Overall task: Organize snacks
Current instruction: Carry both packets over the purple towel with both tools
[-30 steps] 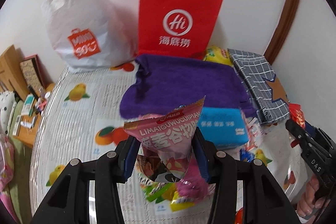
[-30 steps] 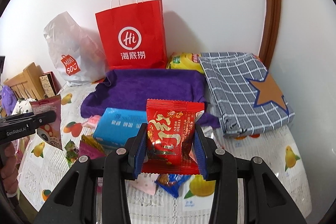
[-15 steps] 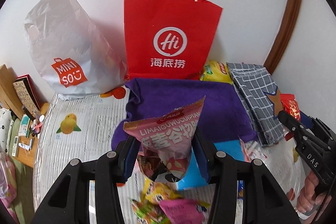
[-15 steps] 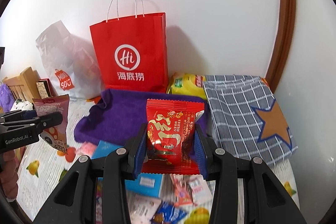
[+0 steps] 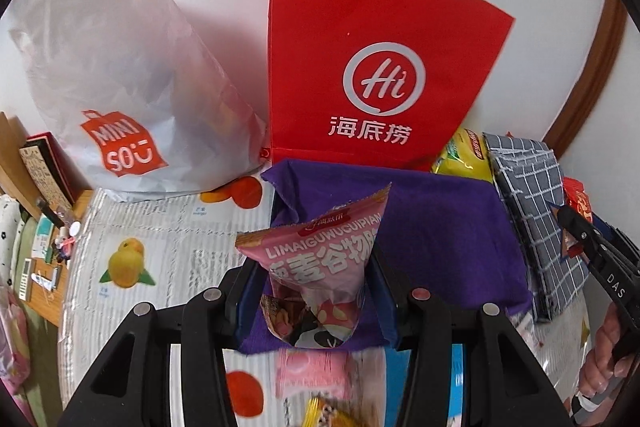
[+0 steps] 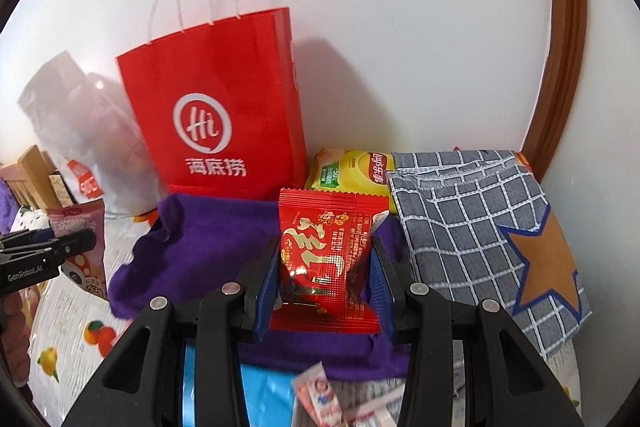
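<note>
The left gripper [image 5: 316, 291] is clamped on a pink snack packet [image 5: 320, 259], its blue pads pressing the packet's sides so that the packet stands upright between them, above the near edge of a purple cloth [image 5: 432, 227]. The right gripper [image 6: 324, 287] is closed on a red snack packet [image 6: 326, 263], held upright the same way over the same cloth.

Both packets hang in front of a red paper bag [image 5: 372, 59] with white cord handles, which stands against the wall just behind the cloth. A white plastic bag [image 5: 120, 67] leans on the wall to its left, touching it at the base. To the right of the red bag lies a yellow chip bag [image 6: 352, 167], and beside that a grey checked cloth [image 6: 472, 223] with an orange star.

All of this rests on a worktop [image 5: 160, 227] covered in a fruit-printed sheet. More loose snacks lie near the camera: a small pink sachet [image 5: 312, 371] and a blue pack [image 6: 260, 399], both partly hidden by the gripper arms.

In the left view, the right gripper shows at the right edge with fingers of a hand [image 5: 604, 359] around its handle.
</note>
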Demonstrator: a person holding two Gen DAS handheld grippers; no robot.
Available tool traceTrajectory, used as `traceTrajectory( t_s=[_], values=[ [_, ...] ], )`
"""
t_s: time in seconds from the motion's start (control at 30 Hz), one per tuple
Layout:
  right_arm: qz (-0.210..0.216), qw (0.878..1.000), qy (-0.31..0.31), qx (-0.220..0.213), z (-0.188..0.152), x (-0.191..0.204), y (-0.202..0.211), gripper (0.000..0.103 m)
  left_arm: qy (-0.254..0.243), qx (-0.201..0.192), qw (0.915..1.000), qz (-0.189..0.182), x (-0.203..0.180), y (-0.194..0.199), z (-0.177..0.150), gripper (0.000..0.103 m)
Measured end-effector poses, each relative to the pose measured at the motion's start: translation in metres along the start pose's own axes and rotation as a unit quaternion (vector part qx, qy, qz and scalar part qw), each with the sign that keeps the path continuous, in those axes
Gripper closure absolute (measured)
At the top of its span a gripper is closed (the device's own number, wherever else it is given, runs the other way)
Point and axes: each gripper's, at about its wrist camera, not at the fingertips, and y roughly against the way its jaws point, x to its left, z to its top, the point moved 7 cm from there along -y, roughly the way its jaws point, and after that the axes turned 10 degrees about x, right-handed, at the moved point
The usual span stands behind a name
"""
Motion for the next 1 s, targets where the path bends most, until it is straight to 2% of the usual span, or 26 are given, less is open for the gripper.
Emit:
traceTrajectory(
  t_s=[0.23,0.5,0.67,1.0],
  values=[
    [-0.003,1.0,-0.01,0.016,0.018,-0.015,-0.044,0.062,-0.008,0.02,0.9998,-0.004,-0.004,-0.038,0.024,0.056],
    [0.009,0.998,-0.006,0.064,0.009,-0.023,-0.098,0.062,-0.013,0.049,0.9985,-0.021,-0.013,-0.084,0.043,0.057],
    [0.01,0.996,-0.007,0.089,0.002,-0.027,-0.121,0.062,-0.016,0.07,0.9972,-0.02,-0.012,-0.105,0.038,0.057],
    [0.017,0.993,-0.005,0.12,-0.015,-0.028,-0.148,0.062,-0.012,0.075,0.9968,-0.024,-0.005,-0.115,0.035,0.057]
  ],
)
